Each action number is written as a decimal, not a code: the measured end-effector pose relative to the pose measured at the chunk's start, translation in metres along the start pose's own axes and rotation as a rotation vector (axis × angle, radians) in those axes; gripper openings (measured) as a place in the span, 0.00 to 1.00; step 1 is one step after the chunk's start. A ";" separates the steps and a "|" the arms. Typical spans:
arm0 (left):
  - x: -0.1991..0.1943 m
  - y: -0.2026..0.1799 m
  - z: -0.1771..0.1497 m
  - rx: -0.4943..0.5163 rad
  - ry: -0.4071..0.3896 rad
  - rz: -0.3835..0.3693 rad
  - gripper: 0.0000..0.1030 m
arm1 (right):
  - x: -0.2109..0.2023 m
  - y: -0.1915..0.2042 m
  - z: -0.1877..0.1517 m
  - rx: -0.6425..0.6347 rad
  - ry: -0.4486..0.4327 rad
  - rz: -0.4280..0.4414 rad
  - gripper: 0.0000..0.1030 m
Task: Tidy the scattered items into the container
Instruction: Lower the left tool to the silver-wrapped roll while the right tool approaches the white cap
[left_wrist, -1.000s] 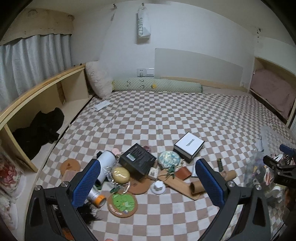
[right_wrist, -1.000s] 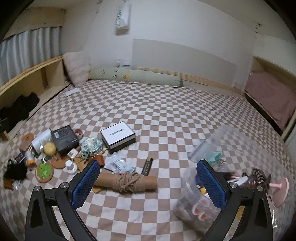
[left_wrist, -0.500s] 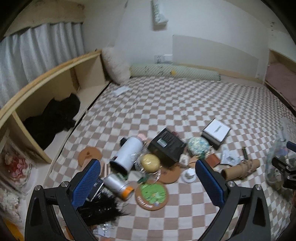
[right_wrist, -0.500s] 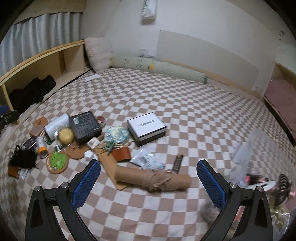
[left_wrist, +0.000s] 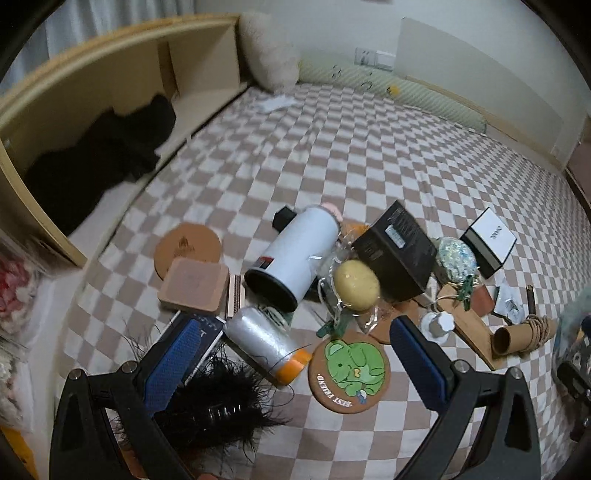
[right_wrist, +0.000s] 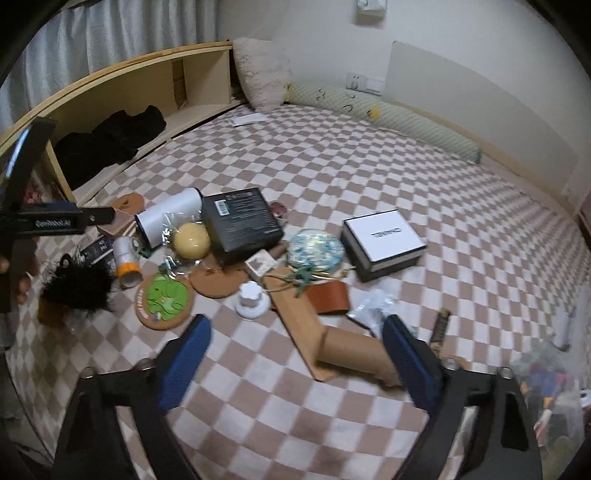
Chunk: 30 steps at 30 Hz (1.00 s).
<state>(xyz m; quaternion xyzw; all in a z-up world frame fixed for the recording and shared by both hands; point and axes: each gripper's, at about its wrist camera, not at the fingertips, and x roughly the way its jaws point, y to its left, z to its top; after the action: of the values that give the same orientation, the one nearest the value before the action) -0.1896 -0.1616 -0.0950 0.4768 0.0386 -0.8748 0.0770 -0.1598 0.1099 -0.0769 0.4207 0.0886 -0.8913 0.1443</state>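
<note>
Scattered items lie on a checkered bed. My left gripper is open and empty, low over a silver spool with an orange end, a black feathery clip and a green frog coaster. A white tumbler, yellow ball and black box lie just beyond. My right gripper is open and empty above a cardboard roll and wooden board. The clear container with small items sits at the right edge, blurred.
A white lidded box, patterned pouch, brown leather piece, white knob and cork coasters lie around. A wooden shelf with black cloth runs along the left. Pillows lie at the head.
Both grippers swung left and dropped lower toward the pile. The left one now sits close over the spool and feathery clip; the container slid to the right edge of both views.
</note>
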 end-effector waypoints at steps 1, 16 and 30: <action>0.006 0.002 0.001 -0.005 0.015 -0.002 1.00 | 0.003 0.003 0.002 0.002 0.003 0.005 0.81; 0.070 0.017 0.003 -0.058 0.226 -0.086 1.00 | 0.080 0.026 0.021 0.088 0.076 0.064 0.80; 0.108 -0.013 -0.011 0.106 0.318 0.085 0.87 | 0.115 0.018 0.019 0.094 0.137 0.072 0.80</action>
<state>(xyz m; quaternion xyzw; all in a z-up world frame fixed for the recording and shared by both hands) -0.2398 -0.1582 -0.1915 0.6140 -0.0162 -0.7849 0.0818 -0.2373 0.0668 -0.1546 0.4899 0.0412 -0.8578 0.1501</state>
